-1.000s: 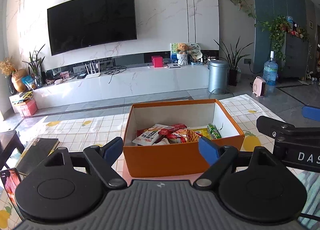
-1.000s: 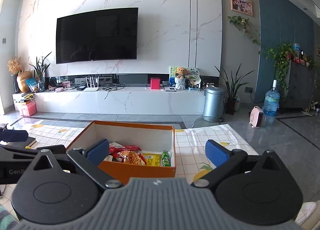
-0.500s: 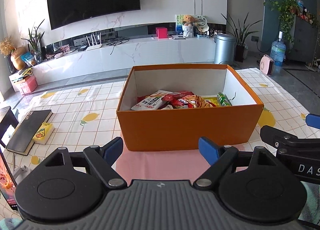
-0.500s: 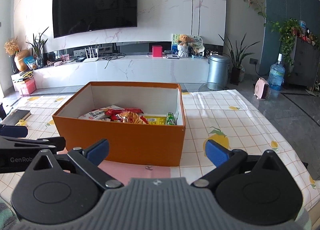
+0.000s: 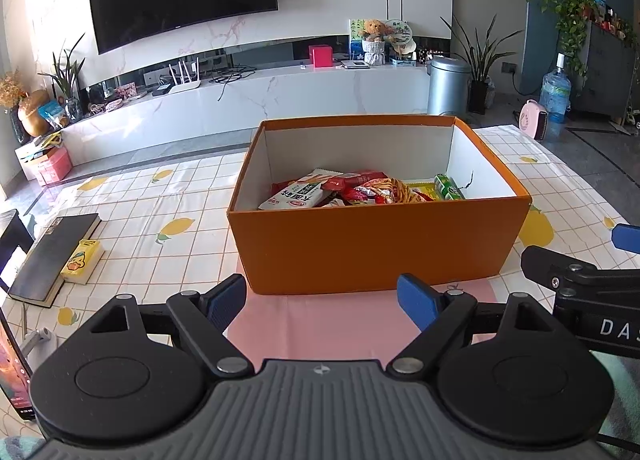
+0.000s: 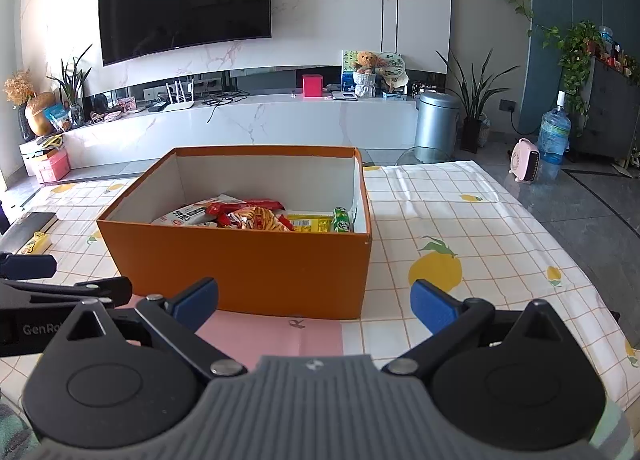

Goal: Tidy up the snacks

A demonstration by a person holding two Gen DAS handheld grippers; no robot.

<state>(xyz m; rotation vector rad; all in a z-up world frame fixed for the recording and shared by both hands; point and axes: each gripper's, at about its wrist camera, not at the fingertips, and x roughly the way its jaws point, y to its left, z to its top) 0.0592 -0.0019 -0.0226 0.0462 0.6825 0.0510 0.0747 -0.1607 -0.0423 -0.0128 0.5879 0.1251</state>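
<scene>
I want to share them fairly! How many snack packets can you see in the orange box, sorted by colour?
In the orange box, counting only what shows above its front wall:
White packet: 1
Red packets: at least 2, piled and overlapping
Yellow packet: 1
Green packet: 1
Total: at least 5; more may be hidden underneath.

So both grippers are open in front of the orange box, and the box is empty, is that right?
Not quite. The left gripper and right gripper are both open in front of the orange box, but the box is not empty: the left wrist view shows snack packets lying inside it.
</scene>
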